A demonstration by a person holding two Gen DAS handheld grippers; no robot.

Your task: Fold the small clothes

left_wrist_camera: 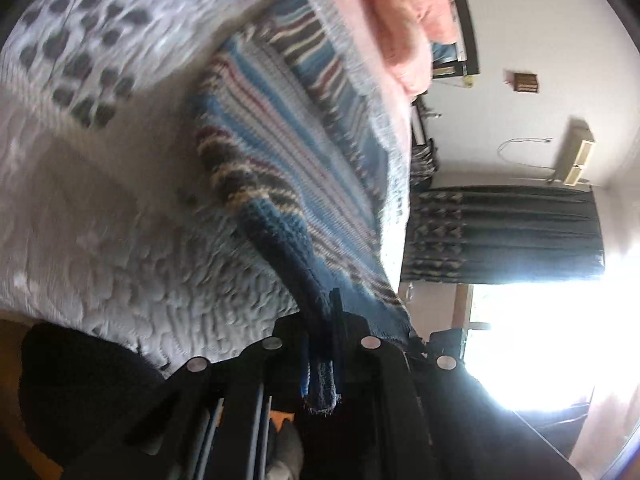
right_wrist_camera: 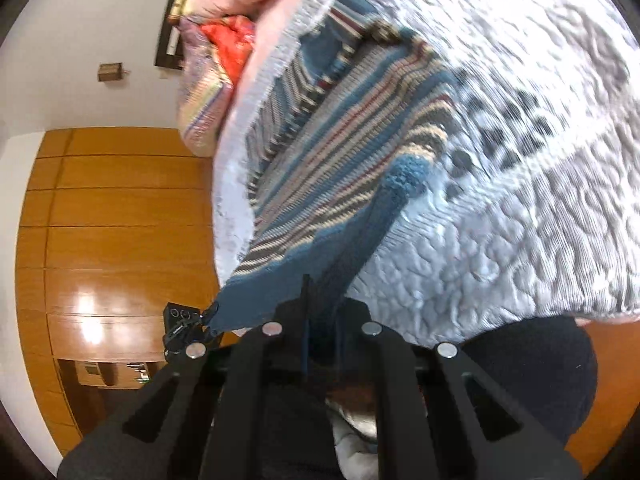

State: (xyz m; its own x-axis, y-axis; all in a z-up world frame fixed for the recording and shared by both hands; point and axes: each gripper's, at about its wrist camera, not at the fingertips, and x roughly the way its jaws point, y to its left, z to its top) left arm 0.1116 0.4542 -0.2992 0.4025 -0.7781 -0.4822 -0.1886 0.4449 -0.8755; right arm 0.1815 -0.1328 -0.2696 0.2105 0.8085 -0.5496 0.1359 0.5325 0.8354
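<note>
Both grippers (left_wrist_camera: 326,312) (right_wrist_camera: 320,300) clamp striped sweater (left_wrist_camera: 280,148) — wardrobe (right_wrist_camera: 112,220) right-view only.

Striped sweater (left_wrist_camera: 276,152): coarse knitted wool, matt; bedspread (left_wrist_camera: 100,240), left of frame: quilted cloth, puckered; wardrobe (right_wrist_camera: 120,220), left of right-wrist frame: glossy varnished wood; gripper linkage: matt black plastic, metal rivets.

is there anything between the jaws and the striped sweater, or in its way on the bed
Nothing between: both the left gripper and right gripper are already shut on the striped sweater. The quilt beside it looks bare; pillows sit only at the far end.
</note>
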